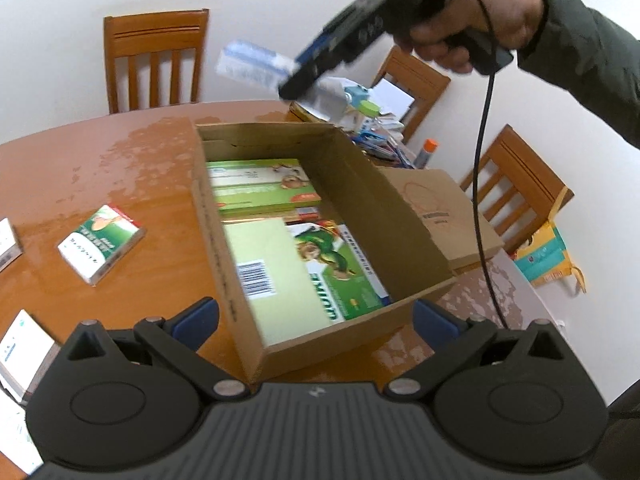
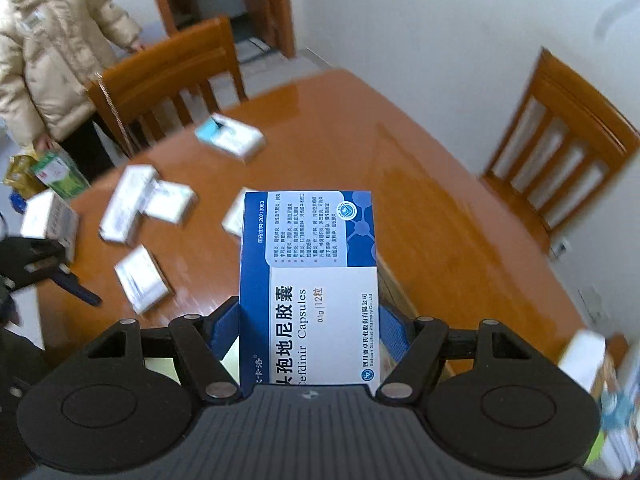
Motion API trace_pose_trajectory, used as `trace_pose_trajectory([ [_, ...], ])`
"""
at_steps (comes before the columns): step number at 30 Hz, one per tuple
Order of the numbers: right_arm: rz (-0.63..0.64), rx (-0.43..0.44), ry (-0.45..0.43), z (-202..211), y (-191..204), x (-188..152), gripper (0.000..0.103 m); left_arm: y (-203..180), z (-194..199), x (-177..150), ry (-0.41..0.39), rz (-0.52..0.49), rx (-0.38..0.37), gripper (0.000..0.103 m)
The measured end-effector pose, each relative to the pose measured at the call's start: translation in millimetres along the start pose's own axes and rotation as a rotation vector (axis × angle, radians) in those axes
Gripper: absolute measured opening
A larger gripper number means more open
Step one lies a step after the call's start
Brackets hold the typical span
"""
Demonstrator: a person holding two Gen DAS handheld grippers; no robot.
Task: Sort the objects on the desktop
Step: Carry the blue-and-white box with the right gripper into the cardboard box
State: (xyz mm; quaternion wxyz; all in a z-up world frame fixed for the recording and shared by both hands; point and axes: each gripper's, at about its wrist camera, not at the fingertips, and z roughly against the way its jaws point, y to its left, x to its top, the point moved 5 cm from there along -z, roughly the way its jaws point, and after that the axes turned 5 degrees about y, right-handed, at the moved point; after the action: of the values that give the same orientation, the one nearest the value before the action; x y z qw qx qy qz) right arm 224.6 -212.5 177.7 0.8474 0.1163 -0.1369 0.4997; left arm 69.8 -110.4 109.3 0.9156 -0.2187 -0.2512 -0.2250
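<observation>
a sorting job in mid-course: the right hand-held gripper (image 2: pixel 308 332) carries a blue-and-white capsule box (image 2: pixel 308 276), clamped between its blue pads, in the air above the table (image 2: pixel 420 184). seen from the left wrist, that box (image 1: pixel 252 64) hangs above and beyond the far wall of the open carton (image 1: pixel 404 216), not yet over it. the left hand-held gripper (image 1: pixel 316 318) stands wide with nothing in it, at the carton's near edge. three green boxes (image 1: pixel 264 186) already lie flat in the carton. much is left: a green-and-white box (image 1: pixel 102 242) and at least six pale boxes (image 2: pixel 128 204) lie loose on the table, and more packets are heaped beyond the carton (image 1: pixel 372 128). by this showing, well under half is sorted.
</observation>
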Motion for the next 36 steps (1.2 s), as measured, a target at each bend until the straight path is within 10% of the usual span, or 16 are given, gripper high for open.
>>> trace_pose_trajectory([
  [13, -0.497, -0.057, 0.041, -84.1, -34.2, -58.7, 0.076, -20.2, -14.1, 1.6, 0.006, 0.012, 0.001, 0.103],
  [36, -0.683, -0.141, 0.07, -135.7, -16.4, -34.4, 0.081, -3.4, -1.7, -6.1, -0.016, 0.039, -0.008, 0.103],
])
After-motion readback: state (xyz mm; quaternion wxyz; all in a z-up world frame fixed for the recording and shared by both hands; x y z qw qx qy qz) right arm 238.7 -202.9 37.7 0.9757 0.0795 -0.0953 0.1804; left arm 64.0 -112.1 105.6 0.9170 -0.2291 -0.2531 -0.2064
